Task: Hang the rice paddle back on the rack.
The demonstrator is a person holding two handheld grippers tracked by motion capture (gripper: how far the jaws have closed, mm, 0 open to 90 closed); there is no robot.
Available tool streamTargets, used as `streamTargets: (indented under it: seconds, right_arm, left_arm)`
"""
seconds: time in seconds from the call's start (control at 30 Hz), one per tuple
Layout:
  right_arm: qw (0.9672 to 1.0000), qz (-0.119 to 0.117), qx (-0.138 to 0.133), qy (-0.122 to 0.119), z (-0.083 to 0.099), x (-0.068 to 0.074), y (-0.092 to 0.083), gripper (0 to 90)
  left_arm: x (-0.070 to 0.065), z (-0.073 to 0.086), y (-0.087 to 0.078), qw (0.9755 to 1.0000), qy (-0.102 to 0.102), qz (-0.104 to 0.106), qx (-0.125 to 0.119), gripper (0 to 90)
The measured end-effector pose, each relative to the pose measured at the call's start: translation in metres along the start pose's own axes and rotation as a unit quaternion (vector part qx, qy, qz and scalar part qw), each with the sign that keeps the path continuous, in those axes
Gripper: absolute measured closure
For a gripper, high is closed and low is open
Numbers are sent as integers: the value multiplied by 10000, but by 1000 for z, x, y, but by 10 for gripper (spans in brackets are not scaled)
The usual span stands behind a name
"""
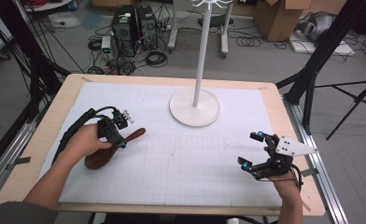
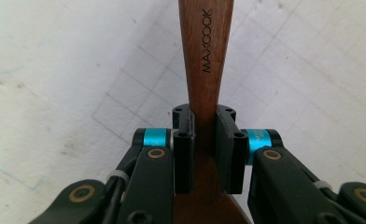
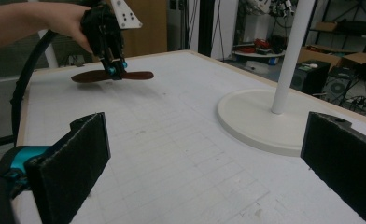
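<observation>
Left gripper (image 1: 120, 135) points down from a bent wrist, jaws pinching the wooden spoon (image 1: 135, 134) at its handle, bowl under the hand, clear of the mat; right gripper (image 1: 253, 151) held level well right of it, jaws spread, empty.
</observation>
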State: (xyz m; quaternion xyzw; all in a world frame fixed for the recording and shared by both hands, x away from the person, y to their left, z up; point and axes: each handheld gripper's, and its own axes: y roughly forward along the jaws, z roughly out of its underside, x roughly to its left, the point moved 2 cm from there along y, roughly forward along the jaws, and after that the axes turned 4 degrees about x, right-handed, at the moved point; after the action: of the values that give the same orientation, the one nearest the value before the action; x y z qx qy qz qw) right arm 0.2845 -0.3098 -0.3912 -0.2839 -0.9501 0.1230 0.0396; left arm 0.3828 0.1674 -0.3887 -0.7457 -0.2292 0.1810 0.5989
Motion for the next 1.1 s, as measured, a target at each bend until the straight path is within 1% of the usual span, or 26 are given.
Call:
streamTargets:
  seconds: [0.03, 0.07, 0.1, 0.13, 0.2, 0.27, 0.3, 0.33, 0.43, 0.47, 0.5, 0.57, 0.6, 0.63, 0.67, 0.73, 0.77, 0.83, 0.87, 0.9, 0.93, 0.97, 1.03, 1.07, 1.1]
  right_arm:
    - [10000, -5, 2, 2, 0, 0, 0, 5]
    - [10000, 0, -1, -14, 0, 0, 0, 5]
    - [10000, 0, -1, -14, 0, 0, 0, 5]
    - [10000, 0, -8, -16, 0, 0, -1, 5]
    - [10000, -4, -1, 7, 0, 0, -1, 5]
    - [10000, -3, -13, -8, 0, 0, -1, 5]
    - [10000, -5, -13, -9, 0, 0, -1, 5]
    - [10000, -4, -13, -6, 0, 0, -1, 5]
    - [10000, -7, -19, -1, 0, 0, -2, 5]
    - [10000, 4, -39, -28, -1, 0, -1, 5]
    - [10000, 3, -27, -12, -1, 0, -2, 5]
    - [10000, 0, -32, -18, -1, 0, -2, 5]
    - [10000, 3, -32, -19, -1, 0, -2, 5]
    - [10000, 1, -40, 29, -1, 0, -2, 5]
    - [10000, 11, -44, 9, -1, 0, -3, 5]
    - [10000, 7, -43, 15, -1, 0, -3, 5]
    - [10000, 8, -36, 13, -1, 0, -3, 5]
    - [10000, 13, -39, -21, -1, 0, -2, 5]
    - [10000, 13, -37, -29, -1, 0, -2, 5]
    - [10000, -1, -17, 9, -1, 1, -2, 5]
    - [10000, -3, -18, 1, -1, 1, -2, 5]
    - [10000, -9, -31, -20, -1, 1, -2, 5]
    - [10000, -8, -27, 4, -1, 1, -2, 5]
    - [10000, -4, -47, -6, -1, 1, -2, 5]
    - [10000, 3, -53, 2, -1, 0, -3, 5]
  left_arm:
    - [-1, -1, -2, 10000, -11, 1, -56, 784]
    - [-2, -2, -9, 9998, 42, -36, -172, 784]
    - [-2, -2, -9, 9998, 42, -36, -172, 784]
    - [-2, -3, -14, 9996, 85, -36, -250, 784]
    - [-4, -5, -20, 9990, 61, -79, -432, 784]
    - [-5, -7, -26, 9985, 90, -55, -546, 784]
    - [-5, -8, -29, 9983, 135, -60, -567, 784]
    - [-6, -8, -31, 9978, 95, -85, -657, 784]
    - [-6, -11, -39, 9969, 203, -54, -761, 784]
    - [-6, -11, -41, 9965, 226, -84, -801, 784]
    - [-5, -11, -44, 9965, 210, -47, -803, 784]
    - [-3, -11, -48, 9962, 190, -78, -844, 784]
    - [-2, -11, -50, 9961, 219, -72, -851, 784]
    - [-1, -10, -53, 9958, 210, -83, -882, 784]
    - [-1, -10, -56, 9956, 231, -60, -909, 784]
    - [0, -9, -61, 9948, 226, -76, -985, 784]
    - [1, -9, -63, 9942, 251, -138, -1036, 784]
    - [1, -9, -67, 9932, 363, -208, -1088, 784]
    - [1, -10, -69, 9922, 381, -260, -1160, 784]
    - [2, -10, -70, 9917, 406, -267, -1189, 784]
    - [2, -10, -72, 9906, 400, -266, -1284, 784]
    - [3, -10, -73, 9900, 400, -240, -1332, 784]
    - [4, -10, -75, 9894, 386, -256, -1376, 784]
    - [5, -10, -77, 9888, 412, -302, -1405, 784]
    - [6, -10, -78, 9883, 393, -262, -1449, 784]
